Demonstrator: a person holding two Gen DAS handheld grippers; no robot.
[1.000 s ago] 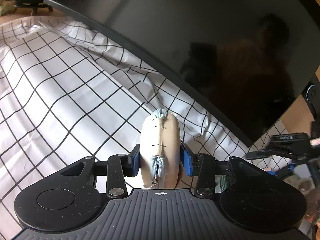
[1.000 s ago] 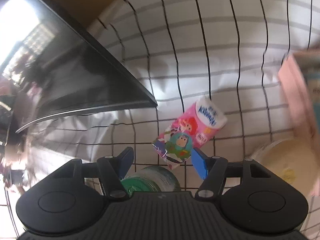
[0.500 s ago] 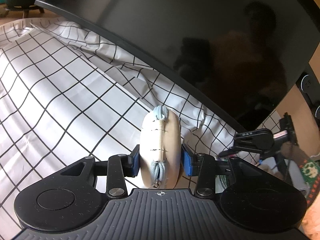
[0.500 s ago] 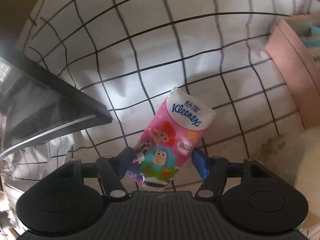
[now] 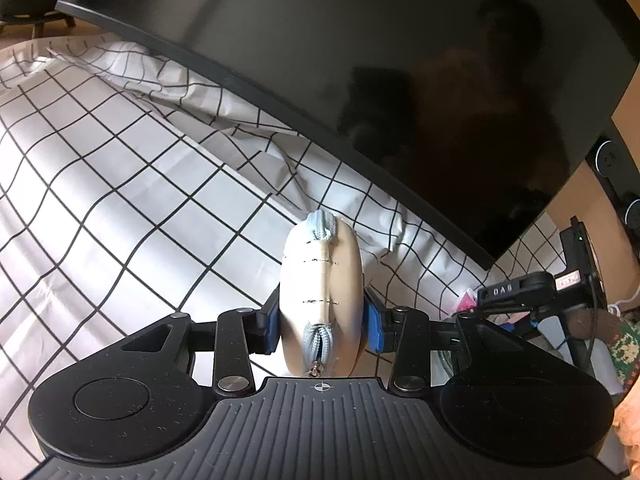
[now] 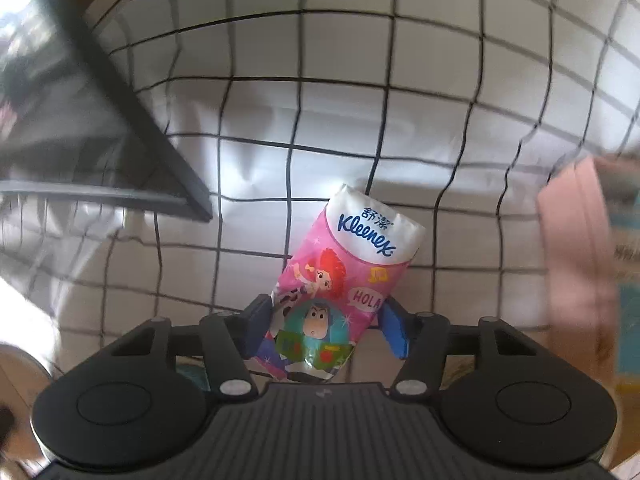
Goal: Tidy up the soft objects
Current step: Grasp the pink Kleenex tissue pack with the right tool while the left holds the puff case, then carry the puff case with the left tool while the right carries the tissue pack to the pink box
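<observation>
Both grippers are loaded and held above the checked cloth [image 5: 132, 184], so the step in hand looks like carrying, with setting down to follow. The left gripper [image 5: 322, 322] is closed narrow on a beige pouch [image 5: 322, 292], its 2 blue pads pressing the pouch's sides so the zip seam faces the camera and the pouch stands upright between them. The pouch sits just in front of the lower edge of the big black screen [image 5: 420, 92], over the rumpled part of the cloth that runs under the screen. The right gripper [image 6: 324, 334] grips a pink tissue pack [image 6: 344, 280] by its lower end; the pack leans away to the right, its white printed end free, and it hangs off the corner of the screen [image 6: 100, 148] on that side (the view is blurred, so how far above the cloth it hangs I cannot tell). A pink box [image 6: 576, 248] stands well to the right of the screen.

Next, I judge, each soft thing needs lowering to a chosen spot beside the other, and the jaws opened only once it rests on the cloth. No bin or tray shows, so the goal spot is a guess
</observation>
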